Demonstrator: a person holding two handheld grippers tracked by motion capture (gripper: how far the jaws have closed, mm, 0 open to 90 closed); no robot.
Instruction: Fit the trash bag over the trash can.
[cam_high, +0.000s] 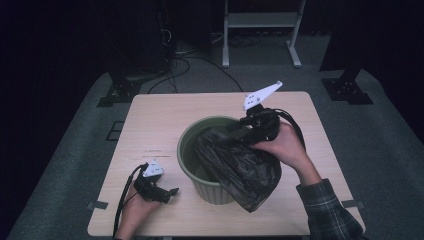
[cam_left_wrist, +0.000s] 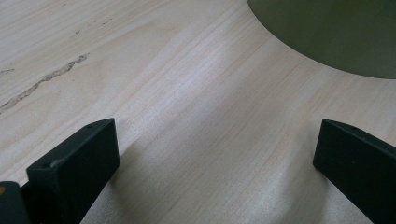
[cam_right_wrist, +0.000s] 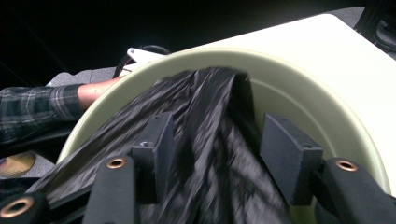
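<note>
Black two-jaw tools (cam_high: 165, 192) with brass screws, grey three-cornered plates, black cables; plaid sleeve (cam_high: 327, 210)

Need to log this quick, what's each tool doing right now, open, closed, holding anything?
Left tool: open, empty, low over the table.
Right tool: open over the bin, black bag between its jaws, not clamped.

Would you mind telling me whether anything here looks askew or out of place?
Yes: the black bag is not seated in the green bin. It drapes crumpled over the near rim and hangs down outside. The table also bears a scuffed streak left of the bin.
</note>
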